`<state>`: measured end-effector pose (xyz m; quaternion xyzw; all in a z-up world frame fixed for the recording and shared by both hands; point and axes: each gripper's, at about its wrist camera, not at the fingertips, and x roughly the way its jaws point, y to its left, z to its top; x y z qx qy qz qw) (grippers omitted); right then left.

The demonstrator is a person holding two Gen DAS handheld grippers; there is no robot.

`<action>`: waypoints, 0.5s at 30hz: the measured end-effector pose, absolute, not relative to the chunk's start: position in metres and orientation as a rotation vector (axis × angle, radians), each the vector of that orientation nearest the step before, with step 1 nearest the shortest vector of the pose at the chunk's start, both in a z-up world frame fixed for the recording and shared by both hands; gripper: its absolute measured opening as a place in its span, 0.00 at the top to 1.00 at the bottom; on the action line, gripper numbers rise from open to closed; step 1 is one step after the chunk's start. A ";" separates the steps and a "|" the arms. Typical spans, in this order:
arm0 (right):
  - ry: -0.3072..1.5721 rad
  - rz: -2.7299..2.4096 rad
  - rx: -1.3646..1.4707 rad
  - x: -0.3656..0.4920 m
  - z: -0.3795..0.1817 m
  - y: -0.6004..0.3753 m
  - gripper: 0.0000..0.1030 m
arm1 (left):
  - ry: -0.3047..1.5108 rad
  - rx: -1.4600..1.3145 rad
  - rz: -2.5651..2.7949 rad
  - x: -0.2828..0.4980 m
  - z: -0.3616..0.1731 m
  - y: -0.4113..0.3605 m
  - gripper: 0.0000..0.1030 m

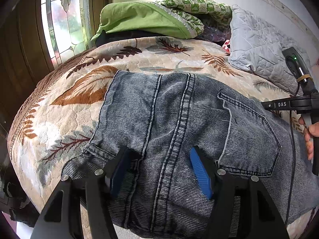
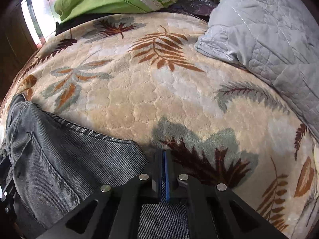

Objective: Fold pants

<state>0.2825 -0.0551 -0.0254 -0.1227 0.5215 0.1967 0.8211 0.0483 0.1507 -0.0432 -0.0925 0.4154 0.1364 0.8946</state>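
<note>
Right gripper [image 2: 163, 176] clamped on jeans [image 1: 179, 119] edge; left gripper [image 1: 159, 171] jaws apart. Next: left must pinch before lifting.

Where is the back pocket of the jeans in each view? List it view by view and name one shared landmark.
Left wrist: back pocket right of centre, beside the right pad of the open left gripper.
Right wrist: back pocket at lower left, left of the shut right gripper.
Shared landmark: grey quilted pillow.
</note>
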 end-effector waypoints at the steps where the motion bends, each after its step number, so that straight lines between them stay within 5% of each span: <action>1: 1.088 0.421 -0.220 0.280 -0.019 -0.061 0.97 | 0.861 -0.193 0.283 0.048 -0.043 0.151 0.38; 8: 1.058 0.492 0.042 0.226 0.027 -0.106 0.96 | 0.859 -0.209 0.284 0.048 -0.043 0.152 0.38; 15: 1.221 0.468 0.200 0.229 -0.039 -0.118 0.96 | 0.850 -0.207 0.276 0.046 -0.042 0.151 0.36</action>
